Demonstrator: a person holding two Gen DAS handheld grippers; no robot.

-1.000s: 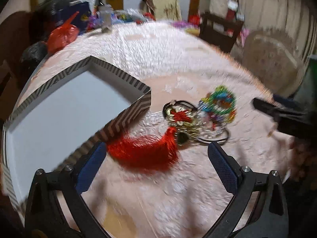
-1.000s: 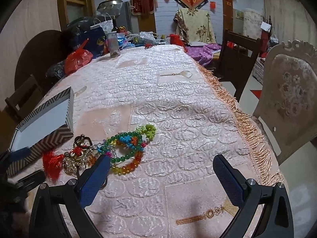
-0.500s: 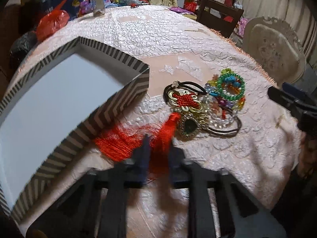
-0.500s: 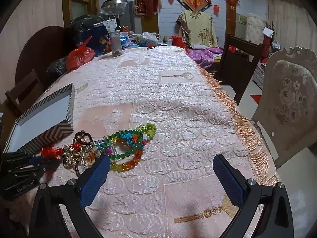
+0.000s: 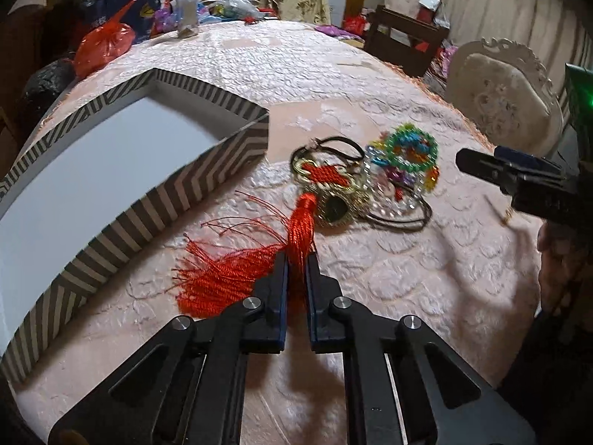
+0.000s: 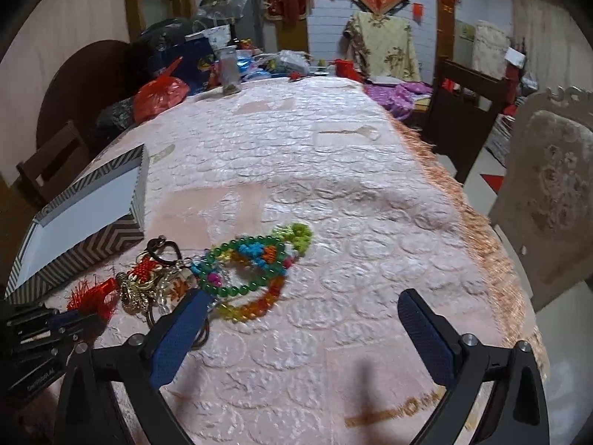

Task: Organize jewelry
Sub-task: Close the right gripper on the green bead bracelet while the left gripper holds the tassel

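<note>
A red tassel (image 5: 222, 274) lies on the pink tablecloth, tied to a gold pendant with a red knot (image 5: 326, 176). My left gripper (image 5: 296, 259) is shut on the tassel's neck, just beside the open zigzag-striped box (image 5: 207, 170). Coloured bead bracelets (image 5: 407, 152) and black cords are heaped with the pendant. In the right wrist view the bracelets (image 6: 252, 270) lie just beyond my right gripper (image 6: 302, 296). Its jaws stand wide and are closing slightly, pressing on nothing. The left gripper (image 6: 55, 322) shows at the lower left with the tassel (image 6: 92, 294).
A red plastic bag (image 5: 102, 48), a jar (image 5: 187, 11) and clutter crowd the table's far end. A carved pale chair (image 6: 548, 204) and a dark chair (image 6: 463, 111) stand along the fringed right edge (image 6: 481, 259). The box (image 6: 92, 248) sits left.
The left gripper went from wide open to shut on the tassel's neck and has sunk a little. The right gripper's fingers have drawn in slightly.
</note>
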